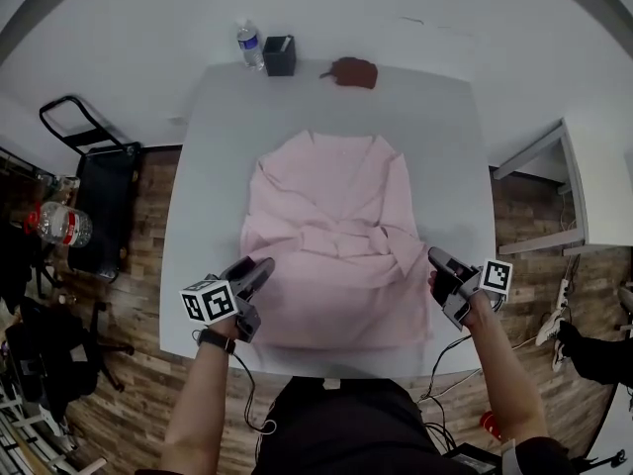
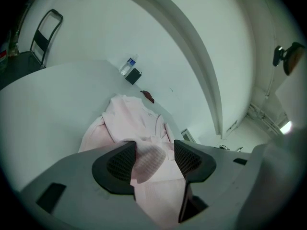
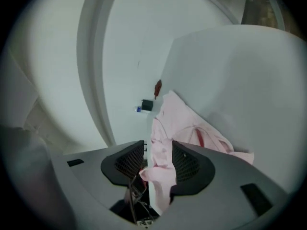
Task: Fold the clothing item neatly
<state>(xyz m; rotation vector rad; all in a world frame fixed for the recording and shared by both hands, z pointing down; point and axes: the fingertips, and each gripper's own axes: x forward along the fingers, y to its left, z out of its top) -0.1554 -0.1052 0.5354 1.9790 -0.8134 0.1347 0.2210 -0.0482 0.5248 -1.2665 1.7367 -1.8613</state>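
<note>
Got pink shirt (image 1: 331, 226) spread on tabletop (image 1: 213, 146), left tool (image 1: 265, 263) and right tool (image 1: 436, 256) at its near corners, both gaping wide, cloth just loose between jaws, nothing pinched.

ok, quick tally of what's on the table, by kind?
garment: 1
bottle: 1
black box: 1
brown item: 1
total: 4

No legible text, labels or numbers anywhere.
</note>
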